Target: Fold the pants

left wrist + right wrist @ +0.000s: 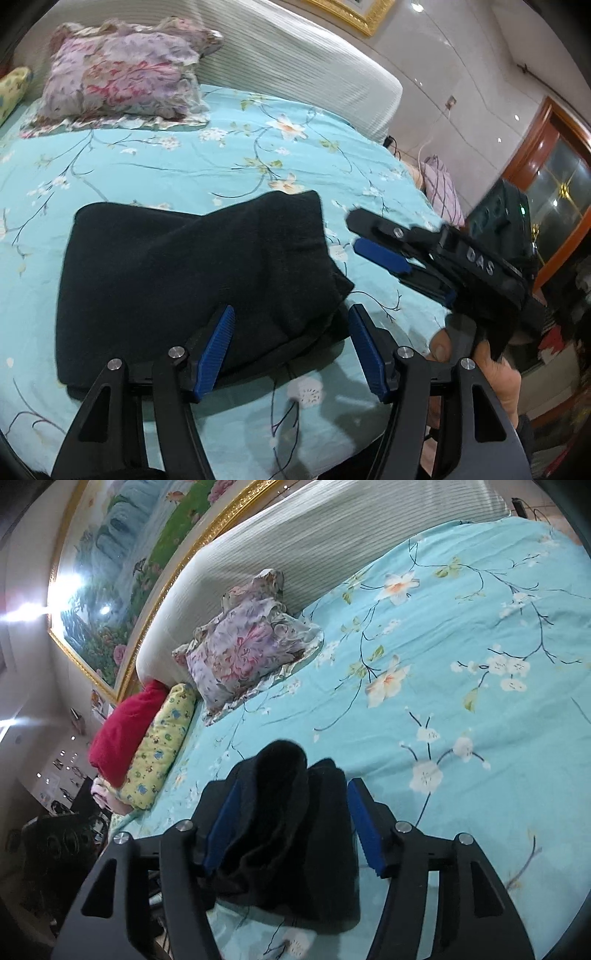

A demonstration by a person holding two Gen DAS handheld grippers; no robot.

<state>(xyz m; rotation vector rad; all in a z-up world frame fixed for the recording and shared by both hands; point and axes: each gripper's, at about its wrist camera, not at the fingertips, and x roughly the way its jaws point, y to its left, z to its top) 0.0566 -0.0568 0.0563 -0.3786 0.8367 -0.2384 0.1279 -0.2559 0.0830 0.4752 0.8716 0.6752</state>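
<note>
On the floral bed [155, 162], folded black pants [192, 280], both tools released, left view alone shows right tool [373, 240].

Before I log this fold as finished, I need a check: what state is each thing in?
Black pants: folded into a layered bundle, lying on the bed.
Left gripper: open, pants edge between the jaws, not pressed.
Right gripper: open, pants between the jaws.
Floral pillow: lying against the headboard.
</note>
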